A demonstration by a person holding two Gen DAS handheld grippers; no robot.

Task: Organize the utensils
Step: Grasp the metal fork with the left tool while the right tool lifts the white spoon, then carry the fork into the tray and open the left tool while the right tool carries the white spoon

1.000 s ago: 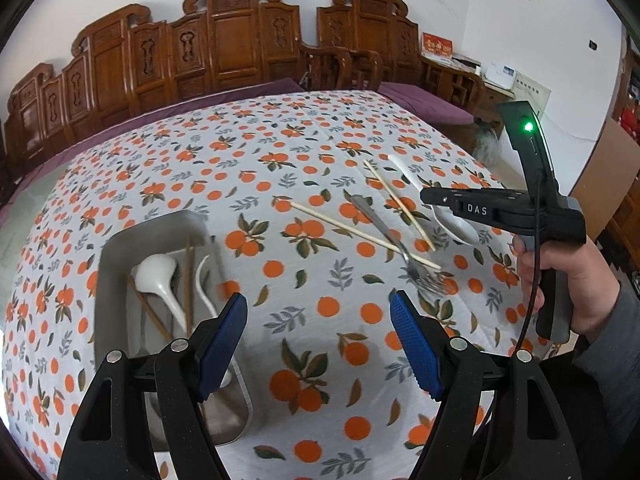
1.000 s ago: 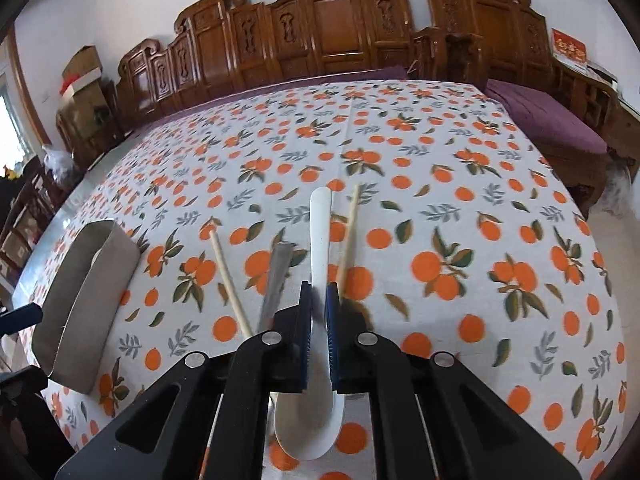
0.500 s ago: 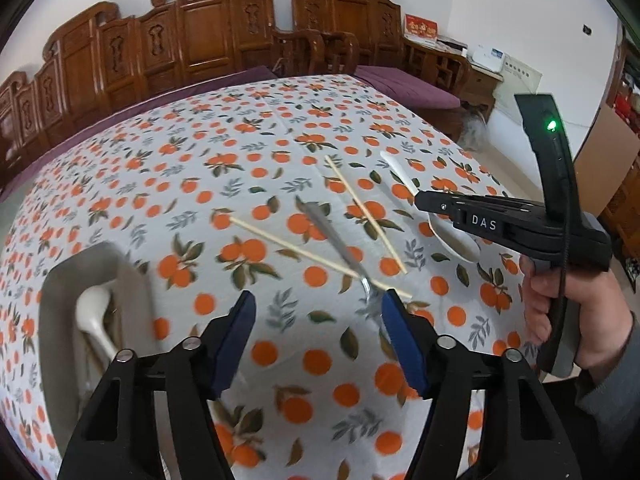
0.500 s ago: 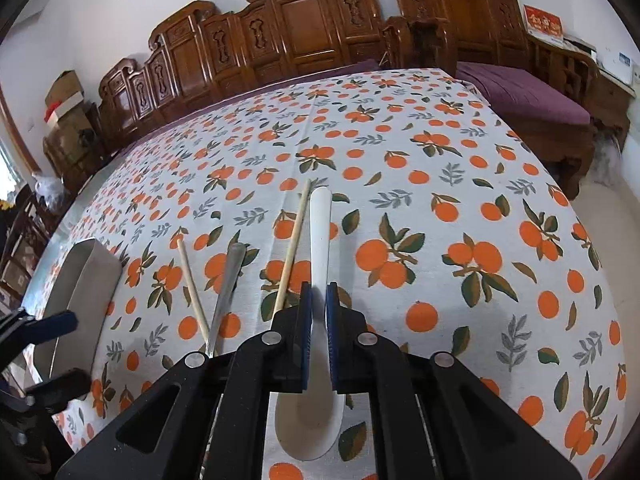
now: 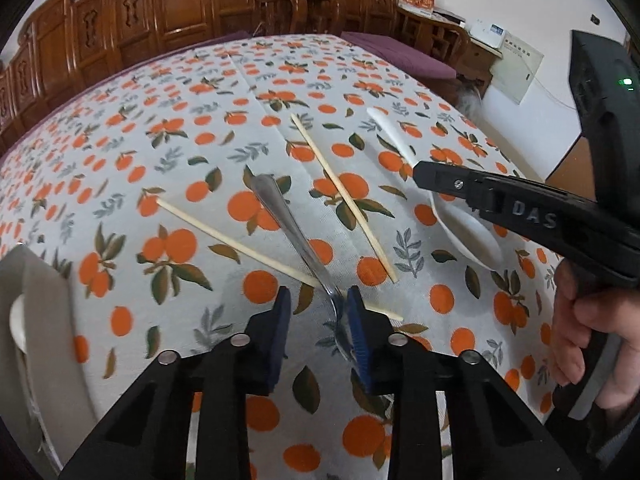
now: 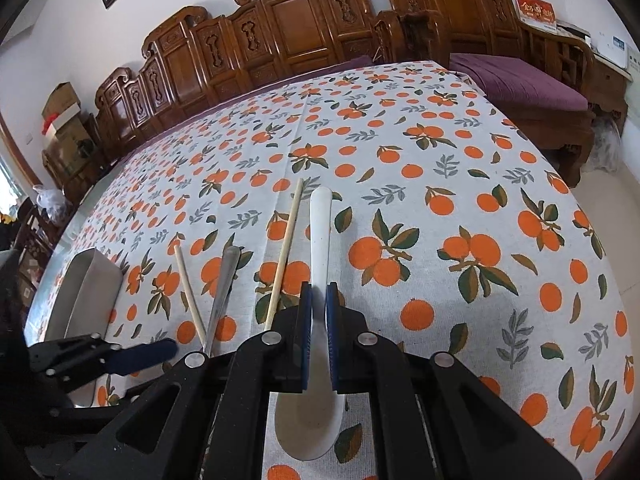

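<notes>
One white spoon (image 5: 15,322) inside the tray (image 5: 48,320); right wrist misses it.

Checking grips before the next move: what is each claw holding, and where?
Right claw is shut on the white spoon, on its handle near the bowl. Left claw is closing around the metal fork's neck, not yet gripping.

We read only "DAS", raised on the black arm of the right gripper (image 5: 440,184) at about three o'clock in the left wrist view (the red wall sign's characters are too small).
</notes>
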